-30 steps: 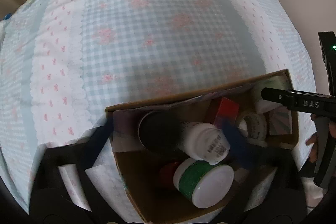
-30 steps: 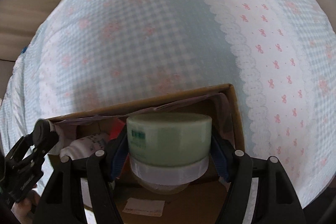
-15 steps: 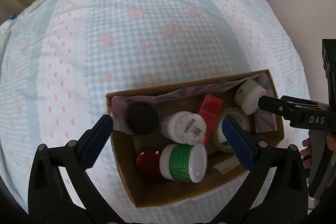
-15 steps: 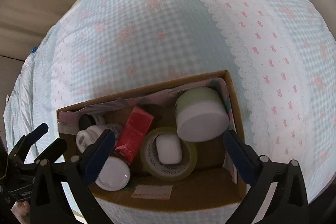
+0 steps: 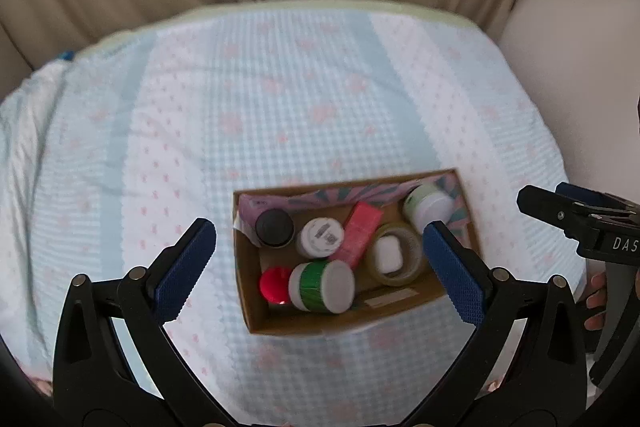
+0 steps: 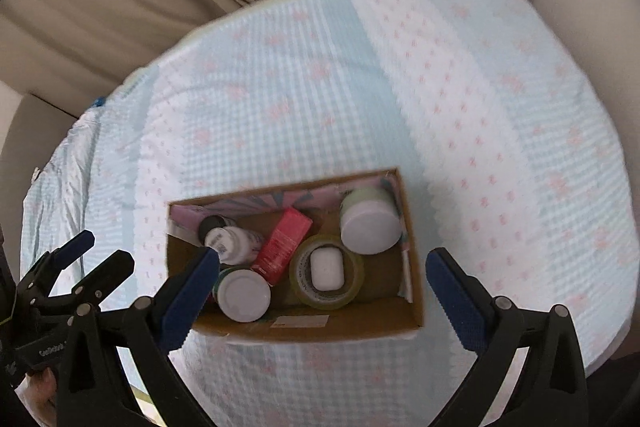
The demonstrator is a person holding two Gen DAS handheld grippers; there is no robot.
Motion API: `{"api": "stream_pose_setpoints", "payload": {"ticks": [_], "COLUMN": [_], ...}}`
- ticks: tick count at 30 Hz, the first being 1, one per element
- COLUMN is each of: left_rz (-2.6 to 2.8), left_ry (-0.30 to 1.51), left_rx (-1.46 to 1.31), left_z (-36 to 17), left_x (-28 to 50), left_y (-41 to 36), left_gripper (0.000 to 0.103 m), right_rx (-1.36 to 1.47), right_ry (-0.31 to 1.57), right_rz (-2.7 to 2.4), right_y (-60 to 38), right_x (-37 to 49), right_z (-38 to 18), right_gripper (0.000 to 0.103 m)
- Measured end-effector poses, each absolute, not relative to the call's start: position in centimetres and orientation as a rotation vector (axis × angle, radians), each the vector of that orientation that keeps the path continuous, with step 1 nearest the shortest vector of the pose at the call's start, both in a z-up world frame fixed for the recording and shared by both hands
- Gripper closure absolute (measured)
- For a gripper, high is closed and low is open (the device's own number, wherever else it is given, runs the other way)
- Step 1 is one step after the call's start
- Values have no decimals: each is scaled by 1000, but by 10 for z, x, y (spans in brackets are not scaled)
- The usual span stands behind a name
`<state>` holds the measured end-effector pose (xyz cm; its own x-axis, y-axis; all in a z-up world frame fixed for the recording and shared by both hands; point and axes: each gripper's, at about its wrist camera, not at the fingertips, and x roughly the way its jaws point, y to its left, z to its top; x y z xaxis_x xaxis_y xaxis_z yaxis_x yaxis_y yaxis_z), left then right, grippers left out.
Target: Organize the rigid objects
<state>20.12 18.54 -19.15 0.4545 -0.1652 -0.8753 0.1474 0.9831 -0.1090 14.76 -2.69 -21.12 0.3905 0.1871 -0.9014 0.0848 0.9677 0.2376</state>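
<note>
The box (image 6: 304,325) sat near the front edge of the bed (image 6: 500,115), holding the jars, red carton (image 6: 282,245), tape roll (image 6: 326,301) and white case (image 6: 326,269). Nothing lay loose on the bedspread, so sorting looked finished. Both the left gripper (image 5: 316,269) and right gripper (image 6: 322,291) hung above it, wide open and empty.

White letters "DAS" stand on the black body of the right gripper (image 5: 580,217), cut off by the edge of the left wrist view. The left gripper (image 6: 80,261) carries small white lettering on its body in the right wrist view, too blurred to read. The white bottle (image 5: 320,238) in the cardboard box (image 5: 360,321) shows a dark printed barcode-like label, illegible. The paper label on the box floor is unreadable.
</note>
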Motion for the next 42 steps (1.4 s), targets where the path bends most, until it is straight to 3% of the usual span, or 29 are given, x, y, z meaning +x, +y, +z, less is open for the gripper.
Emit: {"api": "stream_pose_setpoints", "payload": {"ticks": [8,14,22,42], "left_rz": [-123,-41,-28,-39], "left_ry": [874,746,648,606], "left_rx": [-50,-34,-2,-11], "left_z": [-67,-10,13,16], "left_x": [140,100,57,27], "left_y": [152,131,110,84], "left_gripper": [0,0,0,0], "right_rx": [153,56,1,5], "right_ry": [1028,869,746,696], "right_rz": [84,91,22,-11], "right_y": [-53,-72,-94,-120], "right_x": [106,60,15,-16], "right_z": [-115,-38,1,5], "right_gripper": [0,0,0,0]}}
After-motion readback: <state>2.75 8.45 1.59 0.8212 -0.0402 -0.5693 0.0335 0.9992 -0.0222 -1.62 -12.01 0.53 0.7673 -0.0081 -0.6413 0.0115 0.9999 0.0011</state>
